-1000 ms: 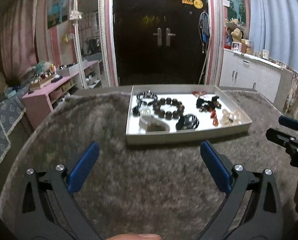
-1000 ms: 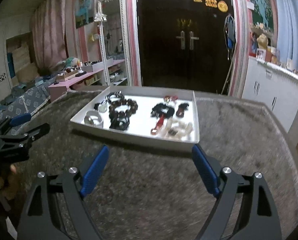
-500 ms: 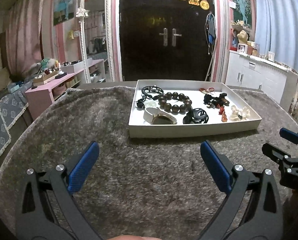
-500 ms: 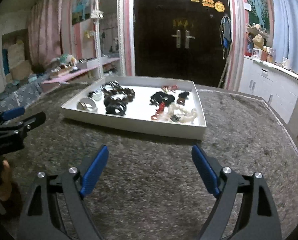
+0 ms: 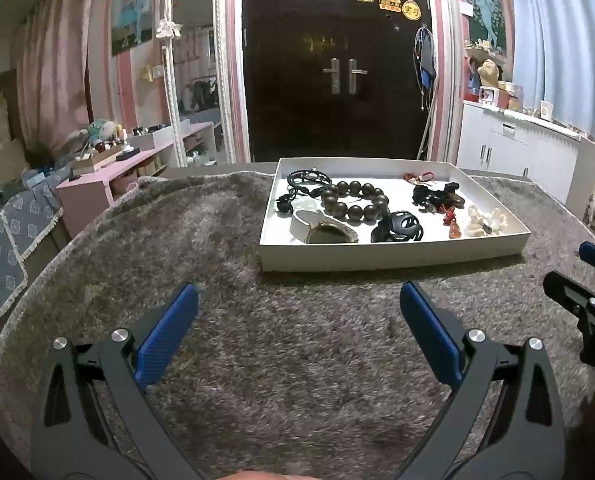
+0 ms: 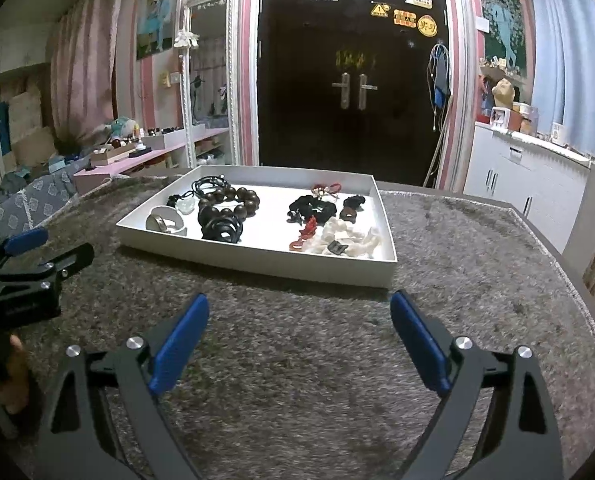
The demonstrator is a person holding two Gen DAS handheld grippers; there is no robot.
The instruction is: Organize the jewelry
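- Left tongs (image 5: 297,308): matte black arms, ribbed blue pads (image 5: 165,336), silver round screws.
- Right tongs (image 6: 299,320): same build.
- Bare skin at six o'clock, left view.

You worked over a shaggy, rough grey rug (image 5: 257,360). Your matt white tray (image 6: 257,258) held glossy dark beads (image 5: 353,200).

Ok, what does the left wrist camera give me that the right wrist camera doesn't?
Only the left wrist view shows the right gripper from the side, at its right edge, open. Only the right wrist view shows the left gripper from the side, at its left edge, open, with part of the hand holding it. Both show the white tray of jewelry on the grey rug, including the dark bead bracelet.
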